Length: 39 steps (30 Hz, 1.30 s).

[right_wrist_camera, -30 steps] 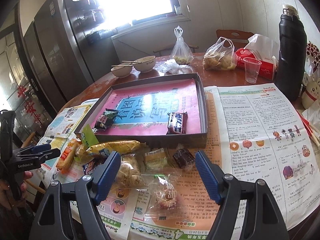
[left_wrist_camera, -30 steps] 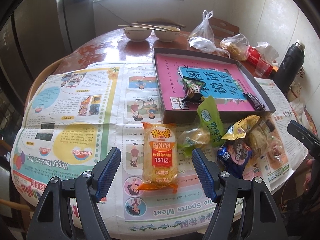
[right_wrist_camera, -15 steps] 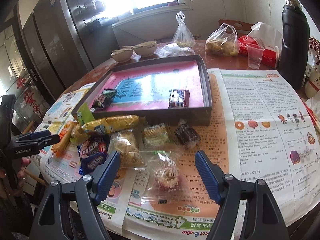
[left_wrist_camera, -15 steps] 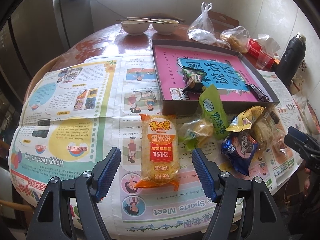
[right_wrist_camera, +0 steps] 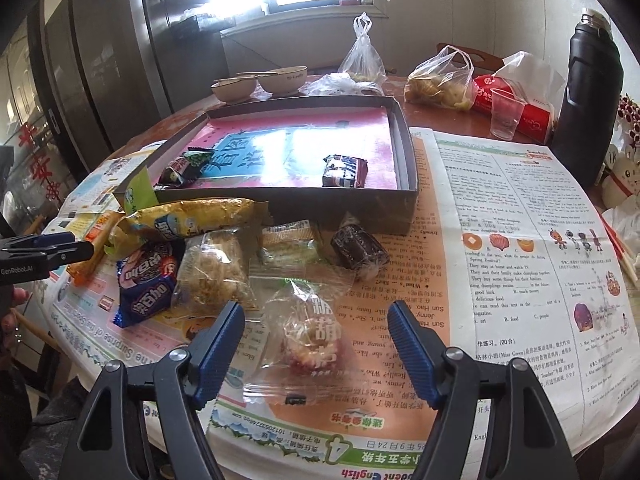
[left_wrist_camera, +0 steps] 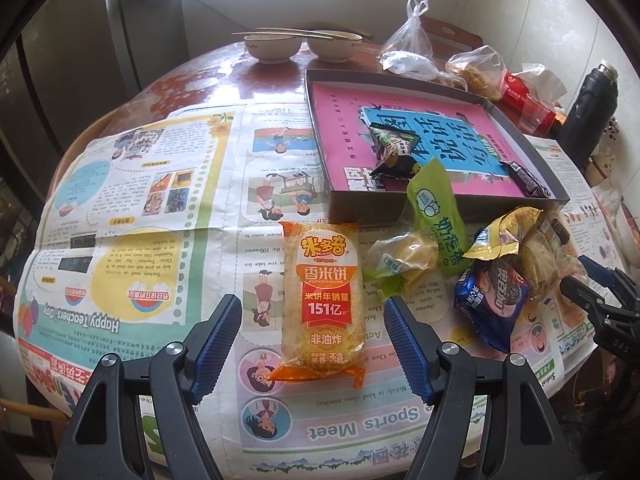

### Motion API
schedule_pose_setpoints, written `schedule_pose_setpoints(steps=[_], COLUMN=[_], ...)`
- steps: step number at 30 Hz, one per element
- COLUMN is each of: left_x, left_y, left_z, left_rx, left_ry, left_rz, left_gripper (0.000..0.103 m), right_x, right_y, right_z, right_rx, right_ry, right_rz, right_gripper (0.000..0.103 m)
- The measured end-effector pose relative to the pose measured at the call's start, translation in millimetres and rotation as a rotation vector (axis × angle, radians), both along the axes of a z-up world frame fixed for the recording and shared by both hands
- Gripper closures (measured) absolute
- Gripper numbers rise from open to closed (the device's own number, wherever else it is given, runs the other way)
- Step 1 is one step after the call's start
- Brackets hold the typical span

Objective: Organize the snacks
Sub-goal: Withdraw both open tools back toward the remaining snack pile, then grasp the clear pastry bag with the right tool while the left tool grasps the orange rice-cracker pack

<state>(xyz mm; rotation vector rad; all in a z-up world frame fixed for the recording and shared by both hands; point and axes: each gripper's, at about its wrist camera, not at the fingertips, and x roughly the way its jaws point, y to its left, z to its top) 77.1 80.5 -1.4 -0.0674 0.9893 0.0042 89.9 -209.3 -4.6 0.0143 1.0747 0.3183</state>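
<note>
Right gripper (right_wrist_camera: 316,344), fingers just narrowing though still empty, is straddling the clear-wrapped pink sweet (right_wrist_camera: 310,340) for transfer into the dark shallow box (right_wrist_camera: 408,148); left gripper (left_wrist_camera: 312,344) is gaping, empty, over the orange rice-cracker packet (left_wrist_camera: 322,300).

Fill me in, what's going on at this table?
A person with a gripper in each hand is sorting snacks into the shallow box, which already holds two small packets. The left gripper sits open around the orange rice cracker pack, not yet gripping. The right gripper, jaws just closing a little, straddles the clear-wrapped candy without pressing it. The remaining snacks lie on the newspaper in front of the box.
</note>
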Motion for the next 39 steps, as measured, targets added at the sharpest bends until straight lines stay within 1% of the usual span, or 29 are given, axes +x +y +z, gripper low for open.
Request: schedule_pose_setpoints(steps=[5,7,9,12,15,19,24,30,31,33,35,36,39], left_x=[1.6,2.1,2.8,3.9,5.0,7.3,10.2,11.9,11.7,10.9,10.3,10.1,8.7], left_y=[1.9,2.3,2.7,3.4,4.2,4.9,3.7,1.6,0.5,-0.7,-0.7,-0.3,2.3], left_z=[-2.6,-3.4,-4.4,-6.5,-8.6,-12.2,-15.9,-19.9,-19.8,-18.6,-17.3,-17.0,-16.0], left_rx=[0.004,0.006,0.007,0.009,0.009,0.014,0.018,0.014,0.015,0.012,0.003,-0.001,-0.025], left_ry=[0.005,0.005,0.006,0.01,0.015,0.021,0.021,0.012,0.008,-0.009,-0.023,-0.025,-0.029], left_rz=[0.008,0.009,0.011,0.012,0.011,0.022,0.028,0.021,0.017,0.014,0.008,0.008,0.008], left_gripper=[0.028,0.028,0.028,0.028,0.028,0.028,0.028,0.029,0.031,0.043,0.063,0.065,0.066], right_x=[-1.0,-1.8,-3.0,-5.6,-6.5,-6.7,-6.3,-2.8,-2.5,-2.3,-3.1,-3.1,-2.4], right_y=[5.0,7.7,11.0,16.0,18.8,18.1,16.8,8.5,7.1,5.0,4.1,3.9,3.2], right_z=[-1.9,-3.4,-4.1,-5.2,-9.7,-10.6,-11.0,-9.6,-8.6,-6.0,-3.1,-2.2,-3.6], right_rx=[-0.029,-0.036,-0.043,-0.072,-0.084,-0.073,-0.061,-0.018,-0.011,0.002,0.013,0.016,0.011], right_ry=[-0.024,-0.023,-0.028,-0.042,-0.029,-0.035,-0.037,-0.024,-0.023,-0.026,-0.031,-0.034,-0.026], right_rz=[0.02,0.03,0.048,0.071,0.087,0.094,0.092,0.07,0.065,0.057,0.054,0.055,0.049], right_gripper=[0.036,0.041,0.044,0.046,0.048,0.053,0.054,0.054,0.055,0.055,0.055,0.055,0.055])
